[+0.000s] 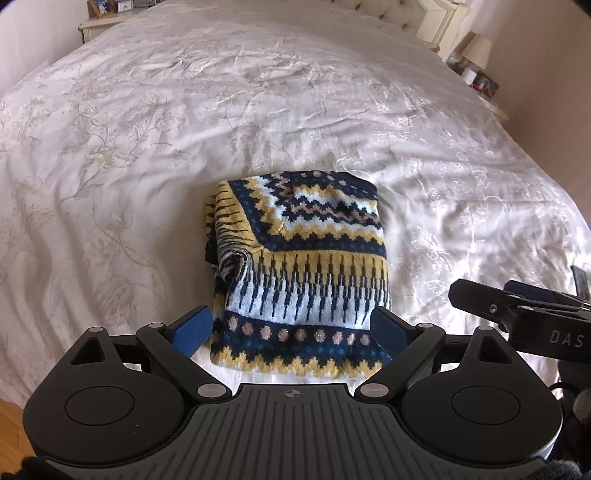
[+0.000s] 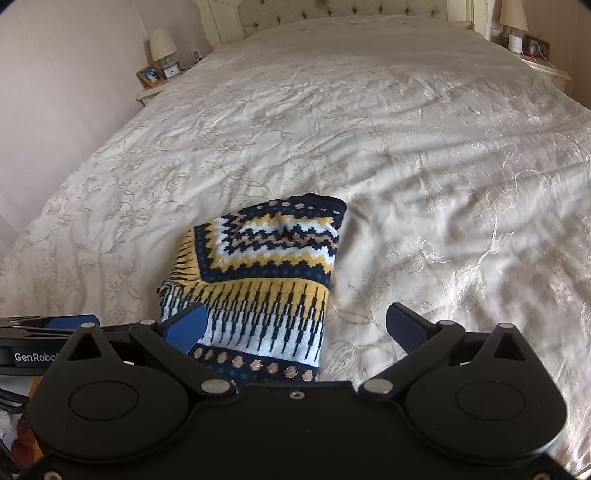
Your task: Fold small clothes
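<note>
A folded knit garment with navy, yellow and white zigzag bands lies on the white bedspread near the bed's front edge. It also shows in the right wrist view. My left gripper is open and empty, its blue fingers on either side of the garment's near end, above it. My right gripper is open and empty, over the garment's near right corner. The right gripper shows from the side in the left wrist view, to the right of the garment.
The bed has a tufted headboard. A nightstand with a lamp and picture frame stands at the bed's left, another lamp at its right. Wooden floor shows below the bed's front edge.
</note>
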